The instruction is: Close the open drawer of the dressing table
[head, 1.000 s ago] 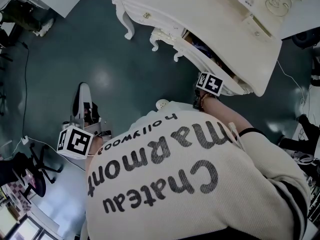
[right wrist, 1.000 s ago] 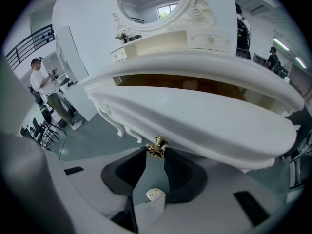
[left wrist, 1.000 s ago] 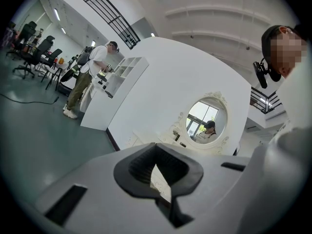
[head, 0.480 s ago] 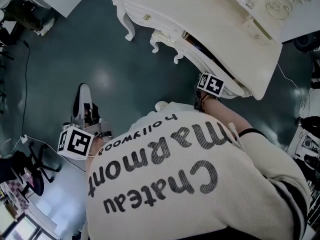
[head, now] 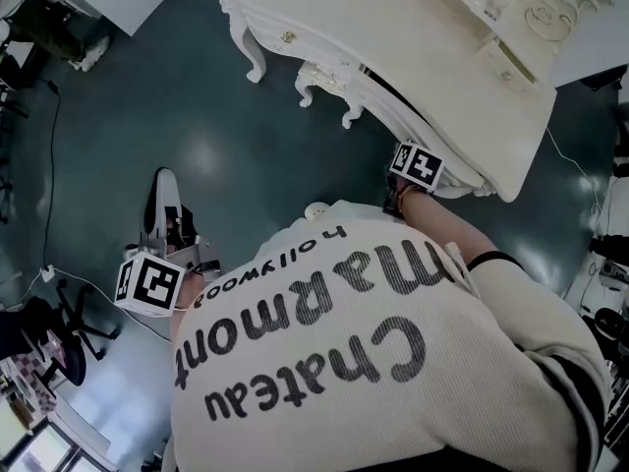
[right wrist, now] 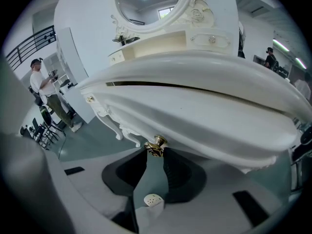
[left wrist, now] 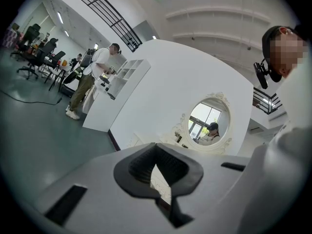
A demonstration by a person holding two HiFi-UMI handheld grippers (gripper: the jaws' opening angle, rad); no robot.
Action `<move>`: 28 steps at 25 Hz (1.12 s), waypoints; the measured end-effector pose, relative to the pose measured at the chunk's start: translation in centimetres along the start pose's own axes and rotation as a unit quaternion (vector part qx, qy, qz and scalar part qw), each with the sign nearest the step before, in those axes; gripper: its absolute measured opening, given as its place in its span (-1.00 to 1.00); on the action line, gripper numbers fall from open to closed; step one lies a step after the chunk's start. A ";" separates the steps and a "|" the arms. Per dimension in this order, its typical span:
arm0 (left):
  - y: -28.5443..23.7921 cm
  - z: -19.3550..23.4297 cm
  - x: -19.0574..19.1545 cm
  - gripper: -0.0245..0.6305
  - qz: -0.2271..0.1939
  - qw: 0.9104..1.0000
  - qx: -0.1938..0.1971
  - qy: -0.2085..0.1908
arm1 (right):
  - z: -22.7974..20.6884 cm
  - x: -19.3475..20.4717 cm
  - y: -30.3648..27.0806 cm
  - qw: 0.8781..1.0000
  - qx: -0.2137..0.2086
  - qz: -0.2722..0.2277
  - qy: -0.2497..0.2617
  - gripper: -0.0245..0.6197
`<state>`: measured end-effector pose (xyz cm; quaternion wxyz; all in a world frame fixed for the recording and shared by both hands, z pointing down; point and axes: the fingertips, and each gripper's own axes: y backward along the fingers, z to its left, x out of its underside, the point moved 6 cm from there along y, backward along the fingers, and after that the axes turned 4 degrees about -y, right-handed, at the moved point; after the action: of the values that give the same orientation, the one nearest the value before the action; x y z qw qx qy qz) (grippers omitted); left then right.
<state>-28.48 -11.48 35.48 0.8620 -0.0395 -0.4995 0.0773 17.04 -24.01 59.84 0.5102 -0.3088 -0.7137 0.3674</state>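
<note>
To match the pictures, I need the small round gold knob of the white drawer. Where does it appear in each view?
Head view: not visible; the white carved dressing table overhangs it.
Left gripper view: not in it.
Right gripper view: gold knob, low centre, between the right gripper's jaw tips.
Shared landmark: the dressing table, seen in all three views.

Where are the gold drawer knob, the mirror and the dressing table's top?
drawer knob [right wrist: 156, 145], right gripper view, its gold head
mirror [right wrist: 148, 6], right gripper view, centre of glass
dressing table [head: 413, 57], head view, bare top surface
</note>
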 end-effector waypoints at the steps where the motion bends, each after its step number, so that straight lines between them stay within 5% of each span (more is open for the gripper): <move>1: -0.1 0.0 0.0 -0.90 0.000 1.000 0.000 0.000 | -0.1 -0.1 -0.1 1.000 0.001 0.001 0.000 -0.54; 28: -0.8 0.3 0.2 -0.90 -0.017 1.000 -0.020 0.004 | -1.2 -2.6 -1.6 0.999 0.027 -0.013 0.012 -0.54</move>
<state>-28.58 -12.22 35.87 0.8643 -0.0486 -0.4978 0.0527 18.79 -26.80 60.14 0.5314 -0.2897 -0.7014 0.3763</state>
